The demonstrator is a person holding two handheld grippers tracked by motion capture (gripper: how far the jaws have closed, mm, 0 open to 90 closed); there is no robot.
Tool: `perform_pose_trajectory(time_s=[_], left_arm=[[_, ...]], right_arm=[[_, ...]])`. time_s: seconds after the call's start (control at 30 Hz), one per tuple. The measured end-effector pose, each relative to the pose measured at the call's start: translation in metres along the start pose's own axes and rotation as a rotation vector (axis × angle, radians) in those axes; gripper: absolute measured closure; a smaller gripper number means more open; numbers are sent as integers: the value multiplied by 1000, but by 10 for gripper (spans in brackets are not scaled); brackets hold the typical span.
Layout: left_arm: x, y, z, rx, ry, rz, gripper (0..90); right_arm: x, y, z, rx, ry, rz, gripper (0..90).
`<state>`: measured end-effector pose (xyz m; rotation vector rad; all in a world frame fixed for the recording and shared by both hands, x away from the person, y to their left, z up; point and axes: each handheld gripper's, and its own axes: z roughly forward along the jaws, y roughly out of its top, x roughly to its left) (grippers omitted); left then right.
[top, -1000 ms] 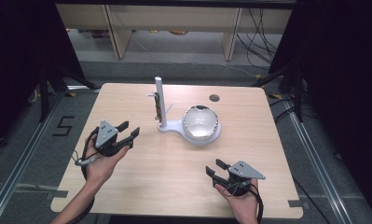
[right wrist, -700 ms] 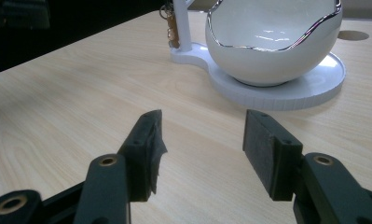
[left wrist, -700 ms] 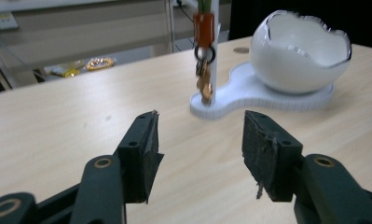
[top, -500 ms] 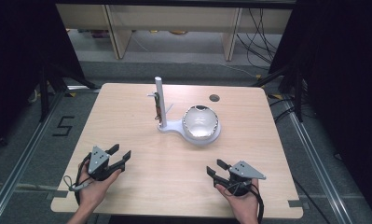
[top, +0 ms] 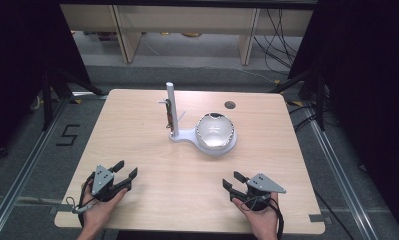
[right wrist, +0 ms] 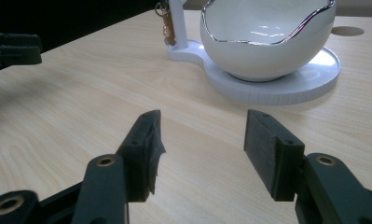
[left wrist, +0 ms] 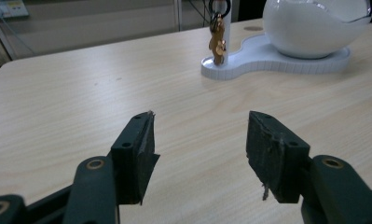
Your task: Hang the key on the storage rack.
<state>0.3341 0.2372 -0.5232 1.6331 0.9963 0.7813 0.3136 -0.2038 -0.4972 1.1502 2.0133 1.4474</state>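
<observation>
1. Now the left gripper (top: pixel 124 174) sits low at the person's near edge of the table (top: pixel 137 125), having drawn back over the last second from a spot up beside the stand's post (top: pixel 171 107). Its jaws stand apart with nothing between them, as the left gripper view confirms (left wrist: pixel 200 154).

2. Meanwhile the right gripper (top: pixel 234 185) has held its place near the front edge the whole time, jaws likewise spread and empty (right wrist: pixel 202 149).

3. Ahead of the left gripper and off to its right stands the white stand (left wrist: pixel 249 63), with a small gold-coloured keyring trinket (left wrist: pixel 217 42) hanging on the post. Well apart from the jaws, it is not touched by anything.

4. Straight ahead of the right gripper, a little to its right, rests the white bowl (right wrist: pixel 267 37) with the wavy silver rim, seated on the round end of the same stand. The trinket (right wrist: pixel 167 25) shows beyond it to the gripper's left.

5. My reading: since the left hand has retreated from the post while the trinket hangs there undisturbed, the hanging step looks finished and both hands appear to be at rest.

6. Nothing more seems called for unless the trinket is to come off again; that would need a fresh reach forward by the left gripper.
</observation>
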Motion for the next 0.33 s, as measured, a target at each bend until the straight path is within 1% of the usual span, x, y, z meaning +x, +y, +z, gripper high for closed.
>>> perform_pose_trajectory(time_s=[0.03,0.07,0.13,0.17,0.2,0.23,0.27,0.3,0.33], left_arm=[[0,0,0,-11,6,7,417],[-1,0,0,-11,6,6,416],[-1,0,0,-6,6,11,414],[-1,0,0,-5,6,13,415],[-1,0,1,-3,5,11,415],[-1,0,1,-3,5,11,415],[-1,0,1,0,6,10,415],[-1,0,1,0,6,9,414],[-1,0,1,0,4,7,414]], right_arm=[[2,-1,0,1,7,35,471],[0,-1,0,-3,11,14,470],[0,-2,0,-1,11,24,468],[-1,-3,1,0,4,6,467],[-1,-3,1,7,26,27,465],[-1,-4,1,8,12,32,465],[-2,-5,1,11,15,25,463],[0,-5,1,15,15,44,462],[-1,-6,1,9,18,30,462]])
